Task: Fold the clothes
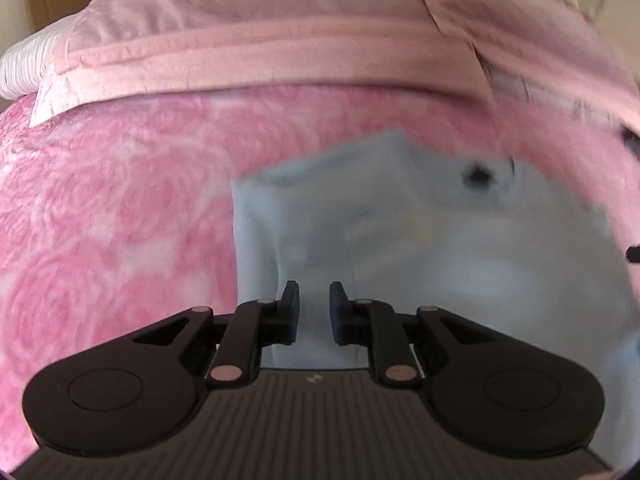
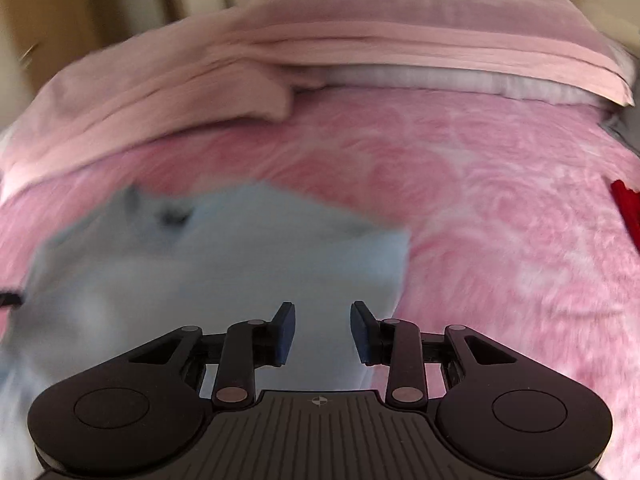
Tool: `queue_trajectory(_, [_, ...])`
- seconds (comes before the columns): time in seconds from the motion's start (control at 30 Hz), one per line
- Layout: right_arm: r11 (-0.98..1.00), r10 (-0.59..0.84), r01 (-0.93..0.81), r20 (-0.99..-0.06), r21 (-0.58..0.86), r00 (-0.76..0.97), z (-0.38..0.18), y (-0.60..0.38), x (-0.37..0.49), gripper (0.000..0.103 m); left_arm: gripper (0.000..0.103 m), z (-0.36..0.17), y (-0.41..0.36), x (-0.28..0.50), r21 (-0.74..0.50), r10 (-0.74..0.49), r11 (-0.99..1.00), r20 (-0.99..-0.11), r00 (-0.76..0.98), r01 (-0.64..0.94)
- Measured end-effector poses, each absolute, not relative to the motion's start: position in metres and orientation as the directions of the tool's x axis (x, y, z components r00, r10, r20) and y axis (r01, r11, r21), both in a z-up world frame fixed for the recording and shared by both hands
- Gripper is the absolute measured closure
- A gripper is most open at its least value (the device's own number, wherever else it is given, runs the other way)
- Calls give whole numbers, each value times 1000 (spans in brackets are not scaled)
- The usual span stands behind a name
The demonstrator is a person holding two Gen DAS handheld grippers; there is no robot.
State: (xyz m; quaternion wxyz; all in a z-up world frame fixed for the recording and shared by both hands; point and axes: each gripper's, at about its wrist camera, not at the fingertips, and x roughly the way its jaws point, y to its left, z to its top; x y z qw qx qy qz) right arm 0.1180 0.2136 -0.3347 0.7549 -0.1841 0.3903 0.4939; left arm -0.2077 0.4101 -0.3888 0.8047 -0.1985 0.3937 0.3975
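Left hand-held gripper: jaws narrowly parted, nothing pinched, hovering over the garment's near left part, likely lining up a fold grip.
Right hand-held gripper: jaws apart, empty, above the right edge.
Light blue garment: spread flat on the bed.
Pink rose blanket: underneath.
Folded pink bedding: beyond, clear of the work.
Red object: far right, unidentifiable.
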Motion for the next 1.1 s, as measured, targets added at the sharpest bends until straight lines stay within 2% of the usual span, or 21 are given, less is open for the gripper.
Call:
queue_trajectory(0.13, [427, 457, -904, -858, -18, 234, -365, 171, 84, 69, 89, -396, 387, -238, -1, 468, 577, -820, 331, -817])
queue_trajectory(0.23, [506, 396, -862, -884, -16, 249, -355, 139, 81, 68, 94, -379, 372, -263, -3, 478, 546, -821, 314, -838])
queue_trajectory(0.37, [489, 471, -872, -835, -20, 283, -322, 107, 49, 68, 94, -363, 342, -290, -55, 448, 590, -808, 383, -806])
queue_trajectory(0.43, [432, 510, -902, -829, 17, 228, -319, 95, 21, 69, 94, -369, 325, -299, -41, 420, 629, -822, 384, -776])
queue_trajectory(0.53, [430, 399, -903, -896, -4, 194, -347, 76, -14, 69, 94, -385, 301, -321, -6, 372, 653, -869, 327, -757])
queue_trajectory(0.7, [593, 344, -805, -906, 5, 248, -342, 13, -58, 69, 94, -377, 263, -377, -13, 310, 689, -898, 312, -725])
queue_trajectory(0.83, [666, 250, -746, -943, 4, 218, -312, -12, -100, 68, 94, -332, 240, -414, -25, 278, 683, -915, 292, -730])
queue_trajectory(1.0, [670, 376, -731, -908, 127, 186, -234, -11, -153, 68, 93, -249, 222, -440, -24, 315, 672, -896, 314, -740])
queue_trajectory(1.07, [646, 418, -750, -888, 143, 191, -202, -3, -168, 68, 86, -218, 216, -444, -15, 337, 665, -886, 318, -747])
queue_trajectory(1.1, [636, 437, -758, -878, 147, 196, -187, 0, -175, 64, 84, -202, 213, -444, -8, 350, 662, -882, 317, -750])
